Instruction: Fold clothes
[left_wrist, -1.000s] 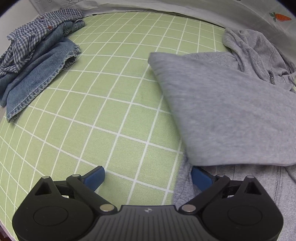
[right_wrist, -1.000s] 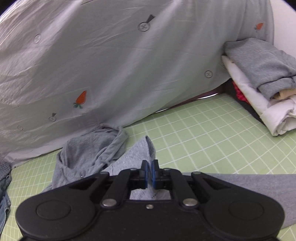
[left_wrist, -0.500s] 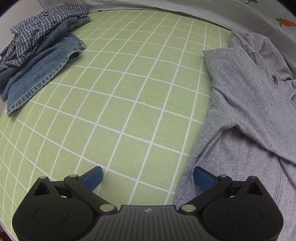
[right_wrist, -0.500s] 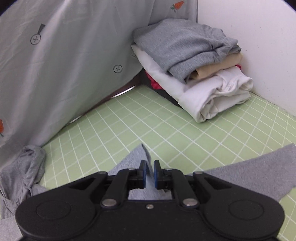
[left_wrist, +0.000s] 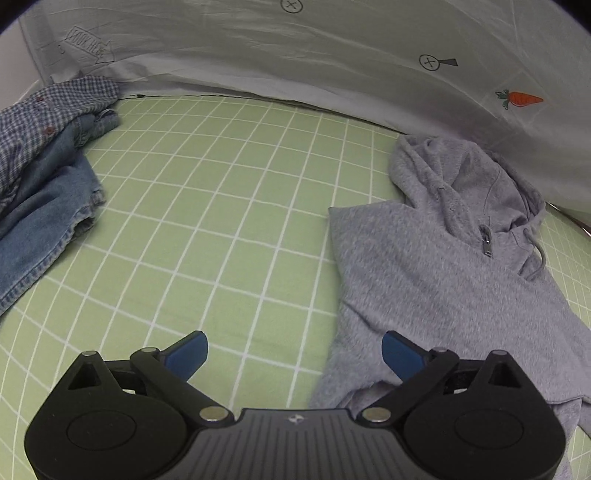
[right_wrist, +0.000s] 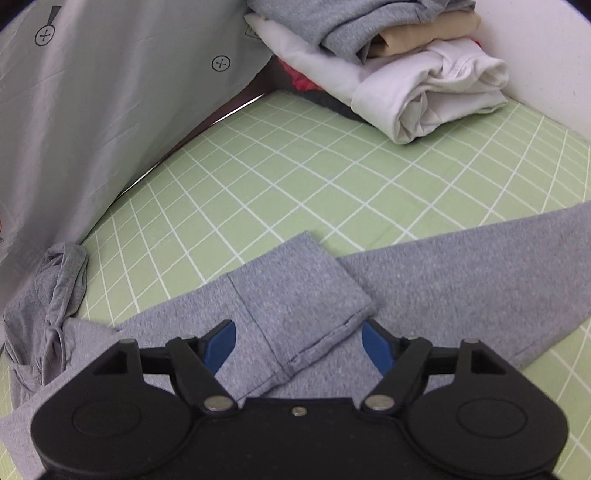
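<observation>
Right gripper (right_wrist: 298, 345) opening, sleeve (right_wrist: 295, 291) dropped across hoodie (left_wrist: 443, 266) (fold step). Left gripper (left_wrist: 293, 352) wide, closing, holds nothing.

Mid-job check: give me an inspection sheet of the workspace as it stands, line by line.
Surface: green grid mat, flat, bare in the middle.
Job's things: grey hoodie spread on the mat, hood toward the backdrop; one sleeve folded across the body, cuff lying between the right fingers.
Clutter: jeans with a checked shirt on top at the far left; folded stack in the far right corner.
Grippers: left gripper closing slightly, nothing between its fingers; right gripper opening, pads off the cuff.
Cables: nothing seen.
Surroundings: grey printed sheet as backdrop; white wall on the right.
</observation>
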